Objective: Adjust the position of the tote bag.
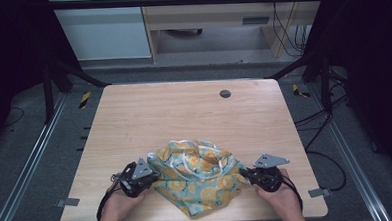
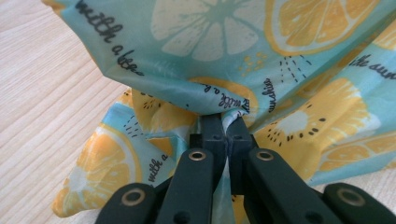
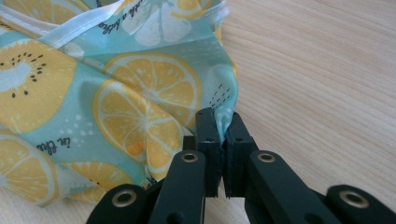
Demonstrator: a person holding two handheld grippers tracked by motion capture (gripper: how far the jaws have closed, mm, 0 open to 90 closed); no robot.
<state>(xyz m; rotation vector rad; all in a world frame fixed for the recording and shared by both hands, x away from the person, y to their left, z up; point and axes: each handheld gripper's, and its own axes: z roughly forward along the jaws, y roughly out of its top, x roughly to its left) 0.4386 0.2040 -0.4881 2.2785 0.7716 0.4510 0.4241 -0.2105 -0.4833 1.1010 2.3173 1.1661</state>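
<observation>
1. The teal fabric bag printed with orange and lemon slices and black script (image 1: 199, 176) is lying crumpled on the near half of the light wooden table (image 1: 184, 111), toward the 6 o'clock edge in the high view, its white-trimmed handles (image 1: 198, 148) bunching on top toward 12 o'clock.

2. The left gripper (image 1: 154, 176) is clamping the bag's edge at about 9 o'clock of the heap; in the left gripper view its jaws are standing pressed together with a fold of the cloth (image 2: 229, 109) pinched between them.

3. The right gripper (image 1: 243, 173) is gripping the opposite edge at about 3 o'clock; in the right gripper view its jaws are likewise closing tight on a thin fold of the printed fabric (image 3: 224, 119).

4. As a judgement, the grasping stage is looking finished: both sides are being held. The spreading or folding itself is appearing not yet done, since the bag is sitting rumpled and uneven, with no flat panel or clean crease showing.

5. Farther out, a small dark round grommet (image 1: 225, 93) is sitting near the table's 12 o'clock edge, well apart from the bag.
</observation>
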